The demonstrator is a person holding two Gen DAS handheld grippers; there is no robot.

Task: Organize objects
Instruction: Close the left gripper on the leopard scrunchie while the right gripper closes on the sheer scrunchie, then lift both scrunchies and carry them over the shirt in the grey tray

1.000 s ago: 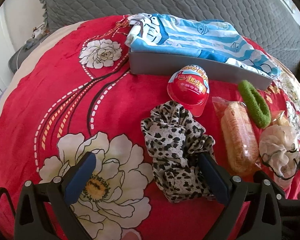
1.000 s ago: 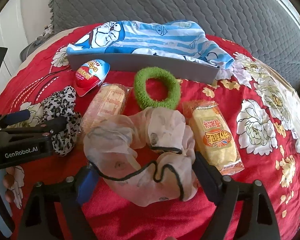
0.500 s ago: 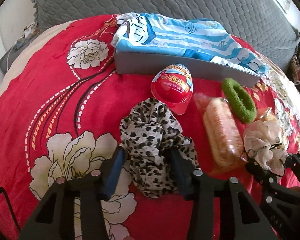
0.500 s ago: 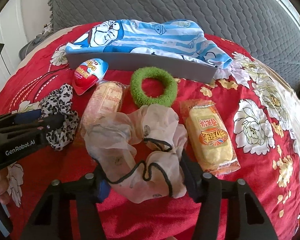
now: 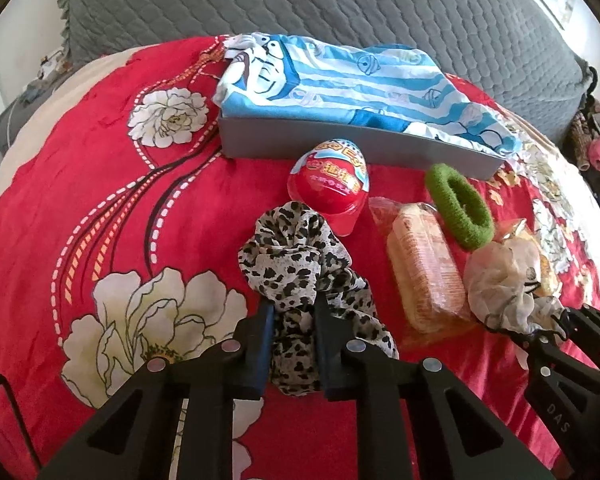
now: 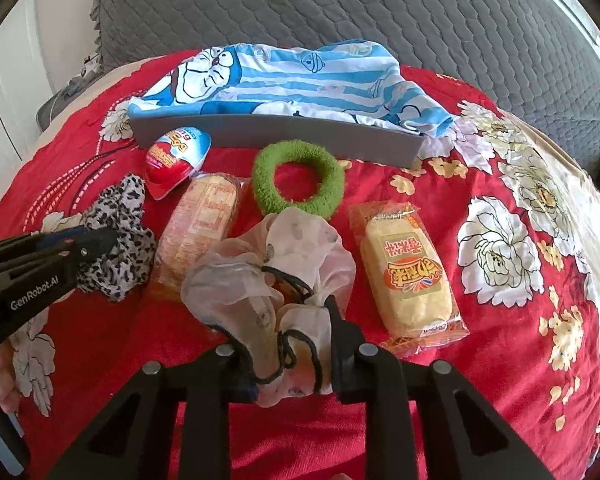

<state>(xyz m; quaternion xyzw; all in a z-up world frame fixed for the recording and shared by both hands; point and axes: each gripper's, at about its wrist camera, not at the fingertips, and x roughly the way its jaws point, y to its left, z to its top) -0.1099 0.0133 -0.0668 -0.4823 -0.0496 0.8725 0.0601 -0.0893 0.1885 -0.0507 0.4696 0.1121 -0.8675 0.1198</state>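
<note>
Left gripper (image 5: 291, 312) has just closed, its blue pads pinching the near folds of the leopard-print scrunchie (image 5: 300, 264), which lies on the red floral blanket (image 5: 100, 200). Right gripper (image 6: 288, 332) has just closed too, clamped on the sheer beige scrunchie (image 6: 268, 264) with its black cord bunched between the jaws. Out from there it gets crowded: a wrapped cake (image 6: 200, 228) sits between the two scrunchies, touching the beige one, and a second wrapped cake (image 6: 410, 276) lies just right of it. Beyond, the green scrunchie (image 6: 298, 180) and the red egg-shaped toy (image 5: 332, 184) sit near the grey box's (image 5: 340, 144) front wall, blue striped cloth (image 5: 340, 84) draped over it. Open blanket runs wide to the left of the leopard scrunchie.
</note>
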